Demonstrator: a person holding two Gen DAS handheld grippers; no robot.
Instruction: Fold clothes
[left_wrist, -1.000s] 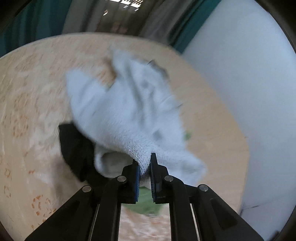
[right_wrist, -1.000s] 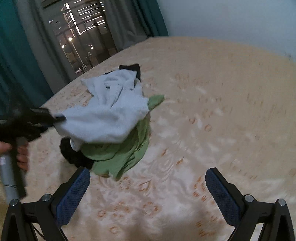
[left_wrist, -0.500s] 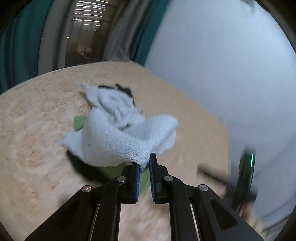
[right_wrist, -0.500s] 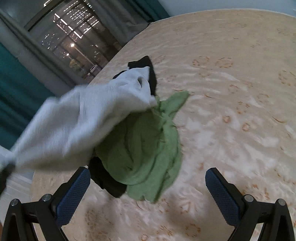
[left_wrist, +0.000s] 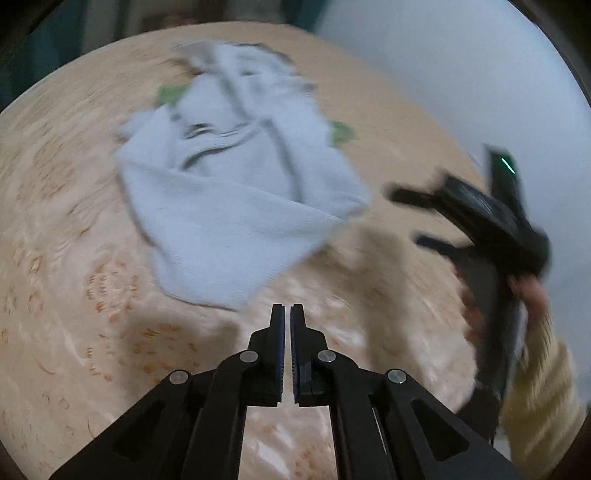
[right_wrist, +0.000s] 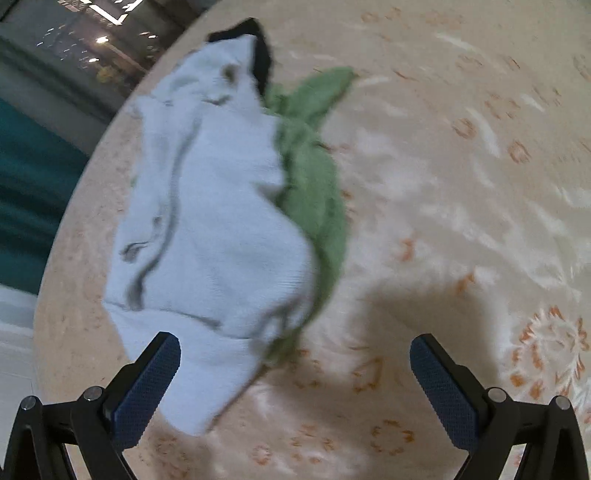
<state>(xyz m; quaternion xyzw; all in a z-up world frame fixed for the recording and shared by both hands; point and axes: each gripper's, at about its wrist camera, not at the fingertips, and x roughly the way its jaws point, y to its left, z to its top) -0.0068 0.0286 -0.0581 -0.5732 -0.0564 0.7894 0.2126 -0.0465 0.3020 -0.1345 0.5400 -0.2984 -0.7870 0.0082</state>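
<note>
**A:** What just changed with that white garment (left_wrist: 229, 206)?

**B:** A second ago my left tool (left_wrist: 287, 314) was clamped on its edge and dragging it off the pile. Now that tool's jaws are together with nothing between them, and the cloth lies ahead of them on the bed (left_wrist: 74, 332), apart from the tips. So I have let it go.

**A:** Where exactly did it land?

**B:** On the patterned bed cover, spread wider than it was, with its near edge just short of my left tool. In the right wrist view the white garment (right_wrist: 214, 229) still overlaps the green garment (right_wrist: 314, 177), and a black garment (right_wrist: 258, 48) peeks out at the far end. It is not fully clear of the heap.

**A:** And your right tool?

**B:** My right tool (right_wrist: 295, 373) is wide apart and holds nothing; its left pad sits over the near corner of the white cloth. From the left wrist view I see the right tool (left_wrist: 424, 218) coming in from the side, blurred.

**A:** What does that mean for the fold?

**B:** I judge folding has not begun. The piece is creased, so it needs flattening first.
</note>
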